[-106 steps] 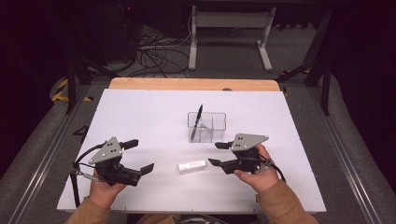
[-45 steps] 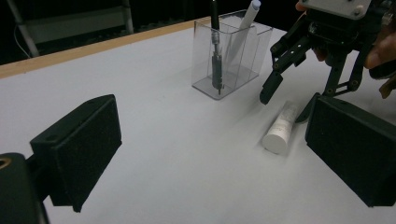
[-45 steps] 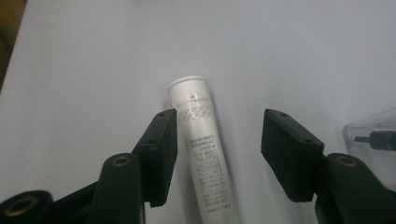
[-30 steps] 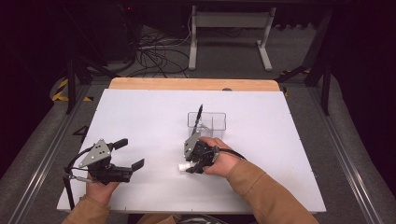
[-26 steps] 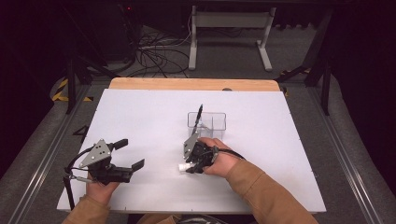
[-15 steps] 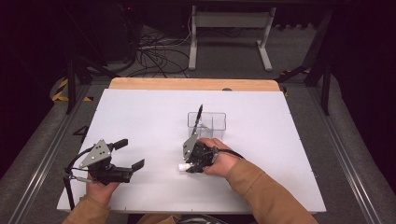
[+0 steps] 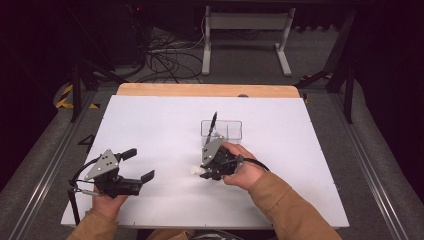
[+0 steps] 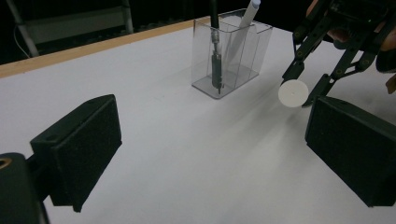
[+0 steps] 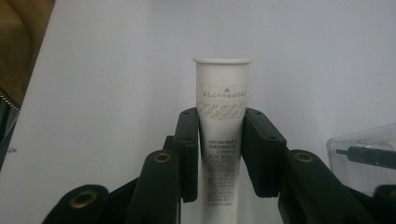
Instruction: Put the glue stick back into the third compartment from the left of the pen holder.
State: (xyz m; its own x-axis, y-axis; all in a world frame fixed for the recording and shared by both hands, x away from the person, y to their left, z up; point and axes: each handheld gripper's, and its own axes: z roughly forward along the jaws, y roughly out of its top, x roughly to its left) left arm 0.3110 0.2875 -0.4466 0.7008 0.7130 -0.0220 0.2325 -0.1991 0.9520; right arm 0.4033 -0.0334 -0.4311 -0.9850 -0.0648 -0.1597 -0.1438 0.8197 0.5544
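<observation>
A white tube (image 9: 222, 130) with a flat round cap (image 8: 293, 93) sits between the pads of my right gripper (image 9: 222, 140), which has just been closing and is now shut on it. In the high view the right gripper (image 7: 206, 172) holds the tube (image 7: 195, 171) just above the white table, cap end pointing left. Behind it stands a clear plastic holder (image 7: 222, 129) with a black pen (image 7: 213, 121) upright in it. My left gripper (image 7: 139, 164) rests at the near left, open and empty, its pads (image 8: 79, 149) wide apart.
The holder (image 8: 232, 51) also has a slender white item (image 8: 250, 11) leaning in it. A wooden strip (image 7: 207, 90) runs along the white table's (image 7: 150, 120) far edge. Cables and a metal stand are on the floor beyond.
The right gripper came over from the right to the tube lying on the table, closed on it and has lifted it slightly. The left gripper stayed where it was.
</observation>
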